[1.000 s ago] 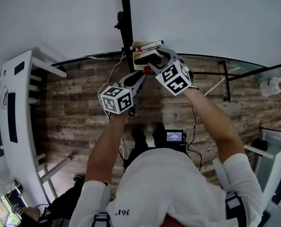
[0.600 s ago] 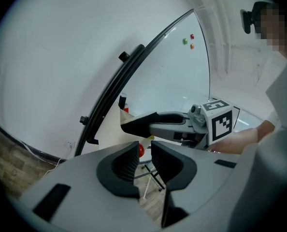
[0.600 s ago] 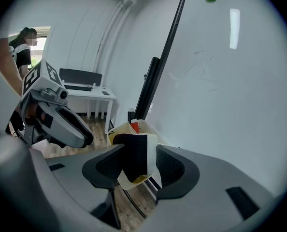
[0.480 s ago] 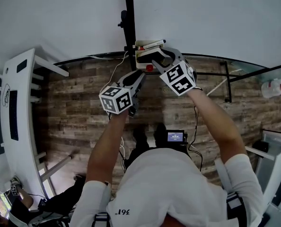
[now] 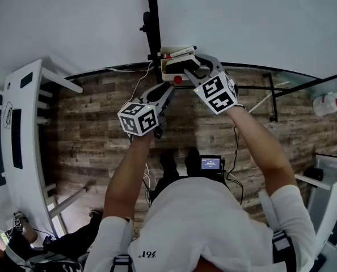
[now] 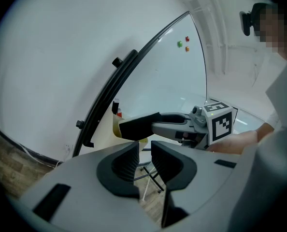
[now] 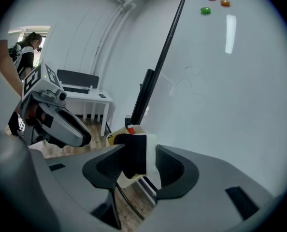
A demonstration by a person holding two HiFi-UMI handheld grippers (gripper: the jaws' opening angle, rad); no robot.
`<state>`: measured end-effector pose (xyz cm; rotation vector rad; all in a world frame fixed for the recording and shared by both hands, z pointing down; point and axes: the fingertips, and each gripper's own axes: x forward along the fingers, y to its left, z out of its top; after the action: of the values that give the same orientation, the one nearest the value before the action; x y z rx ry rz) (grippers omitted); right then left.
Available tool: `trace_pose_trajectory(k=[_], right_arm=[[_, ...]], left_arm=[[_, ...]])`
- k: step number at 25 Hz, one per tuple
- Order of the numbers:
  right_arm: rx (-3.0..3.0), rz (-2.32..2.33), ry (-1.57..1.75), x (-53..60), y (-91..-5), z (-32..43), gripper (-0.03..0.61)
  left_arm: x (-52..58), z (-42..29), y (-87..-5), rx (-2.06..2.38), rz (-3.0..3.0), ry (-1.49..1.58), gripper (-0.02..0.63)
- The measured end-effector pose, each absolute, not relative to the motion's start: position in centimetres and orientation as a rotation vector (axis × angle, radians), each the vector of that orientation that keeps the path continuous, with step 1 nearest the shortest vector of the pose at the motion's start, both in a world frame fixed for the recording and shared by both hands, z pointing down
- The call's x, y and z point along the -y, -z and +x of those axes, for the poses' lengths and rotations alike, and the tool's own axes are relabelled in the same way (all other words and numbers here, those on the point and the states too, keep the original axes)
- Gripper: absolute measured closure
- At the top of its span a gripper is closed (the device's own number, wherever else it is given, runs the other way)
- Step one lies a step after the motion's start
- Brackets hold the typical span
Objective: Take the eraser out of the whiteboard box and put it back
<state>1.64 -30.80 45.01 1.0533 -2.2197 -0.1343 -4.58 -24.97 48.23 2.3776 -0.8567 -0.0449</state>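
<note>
Eraser location: between the jaws of your right gripper, at the mouth of the whiteboard box.
Right jaws: have just been closing; pads press the eraser's sides.
Left gripper: jaws slightly apart, empty, beside the whiteboard box.
Handling: likely light, with a soft felt face and stiffer white back; grip both sides at mid-length.

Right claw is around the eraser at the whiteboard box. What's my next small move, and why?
Probably lift the right claw slowly up and clear of the whiteboard box. Its jaws have just been closing and now seem pressed on both sides of the eraser, whose lower end sits close to the box, so a slow lift avoids snagging.
</note>
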Motion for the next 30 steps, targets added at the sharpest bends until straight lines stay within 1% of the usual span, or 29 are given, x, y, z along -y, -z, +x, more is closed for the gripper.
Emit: trace_pose_trajectory(k=[16,30], right_arm=[[2.253,1.119,0.166,28.7,-42.4,2.4,0.371],[2.315,1.226,0.200,26.7,-38.2,3.6,0.373]], left_arm=[[23.7,-5.1,-46.3,0.870,2.409,0.075,0.546],[21.8,-5.1,-43.1,0.867,2.464,0.126,0.546]])
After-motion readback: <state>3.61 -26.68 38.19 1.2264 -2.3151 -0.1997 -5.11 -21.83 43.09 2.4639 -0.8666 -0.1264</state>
